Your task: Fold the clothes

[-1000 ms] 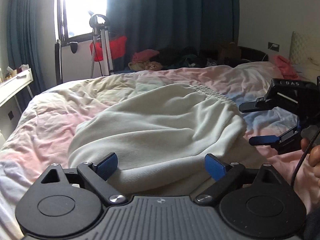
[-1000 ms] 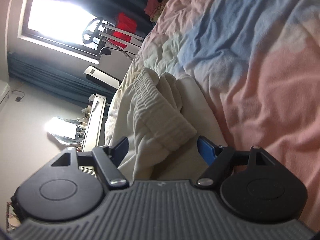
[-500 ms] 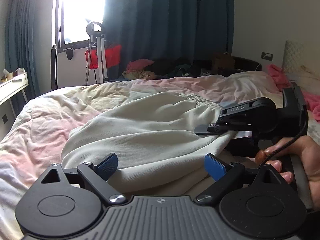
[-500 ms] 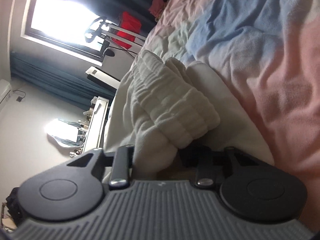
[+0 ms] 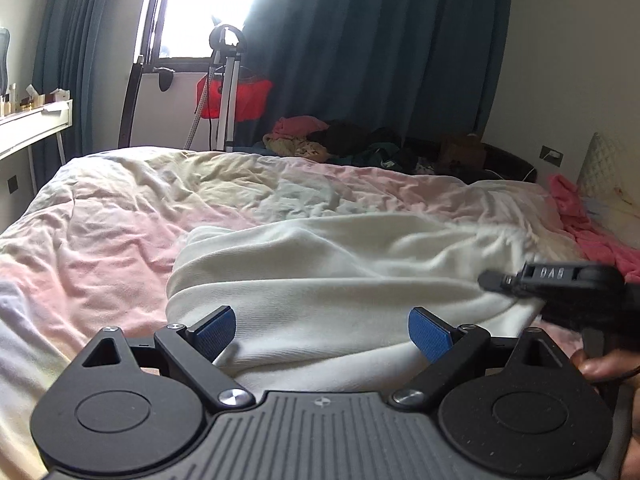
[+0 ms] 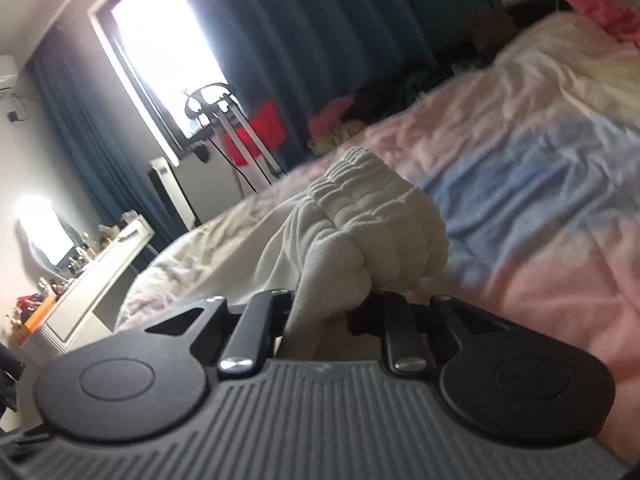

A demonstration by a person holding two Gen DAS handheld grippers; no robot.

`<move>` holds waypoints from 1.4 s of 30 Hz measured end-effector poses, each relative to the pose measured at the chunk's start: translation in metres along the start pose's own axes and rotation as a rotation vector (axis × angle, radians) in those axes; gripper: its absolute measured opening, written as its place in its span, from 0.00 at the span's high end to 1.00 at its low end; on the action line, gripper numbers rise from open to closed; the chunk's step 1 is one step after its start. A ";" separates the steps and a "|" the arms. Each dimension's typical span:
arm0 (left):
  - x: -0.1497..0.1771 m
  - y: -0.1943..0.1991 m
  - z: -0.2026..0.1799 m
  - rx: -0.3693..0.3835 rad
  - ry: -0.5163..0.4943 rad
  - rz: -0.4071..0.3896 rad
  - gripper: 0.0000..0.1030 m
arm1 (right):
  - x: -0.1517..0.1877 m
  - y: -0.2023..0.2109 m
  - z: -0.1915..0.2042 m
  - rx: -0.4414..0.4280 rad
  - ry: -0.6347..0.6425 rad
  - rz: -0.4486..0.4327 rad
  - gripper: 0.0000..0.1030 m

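the cream garment lies on the pastel duvet in a low heap, filling the middle of the left wrist view from about 9 o'clock round to 3 o'clock of the frame centre. the left gripper hangs over its near edge with the jaws spread wide and nothing between the blue pads; the cloth sits just beyond them, and whether they touch it i cannot tell. the right gripper has its jaws drawn in tight on the elastic waistband end, which bunches up thick at 12 o'clock from the fingertips. in the left view that same tool shows at 3 o'clock, blurred, with the right hand under it.

the risk i see is in that grip. the bite takes a fat wad of ribbed fabric rather than one clean edge, so a pull across the bed may drag both layers in a lump or let the wad slide out. with the left side unpinned, the whole heap could also travel with the right tool instead of folding over, and the soft, rumpled duvet gives little friction to stop it.
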State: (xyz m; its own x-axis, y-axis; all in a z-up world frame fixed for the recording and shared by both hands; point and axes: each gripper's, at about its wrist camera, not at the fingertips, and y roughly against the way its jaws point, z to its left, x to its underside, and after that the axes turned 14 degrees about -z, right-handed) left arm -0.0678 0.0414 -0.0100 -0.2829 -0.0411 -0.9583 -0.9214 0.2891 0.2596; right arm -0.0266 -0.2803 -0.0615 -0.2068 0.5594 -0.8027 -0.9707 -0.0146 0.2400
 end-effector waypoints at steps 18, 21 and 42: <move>-0.007 -0.011 0.064 -0.078 0.341 0.134 0.08 | 0.016 0.000 -0.029 -0.017 -0.222 0.217 0.29; -0.005 -0.016 0.082 -0.099 0.410 0.169 0.08 | 0.022 -0.003 -0.042 -0.013 -0.314 0.236 0.26; 0.031 -0.041 0.113 -0.086 0.679 0.318 0.12 | 0.031 -0.009 -0.043 -0.132 -0.397 0.239 0.23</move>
State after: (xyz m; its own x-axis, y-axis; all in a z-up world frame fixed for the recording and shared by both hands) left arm -0.0082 0.1364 -0.0641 -0.6151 -0.5567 -0.5583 -0.7775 0.3110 0.5466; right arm -0.0296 -0.2987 -0.1122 -0.3880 0.8003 -0.4572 -0.9143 -0.2718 0.3003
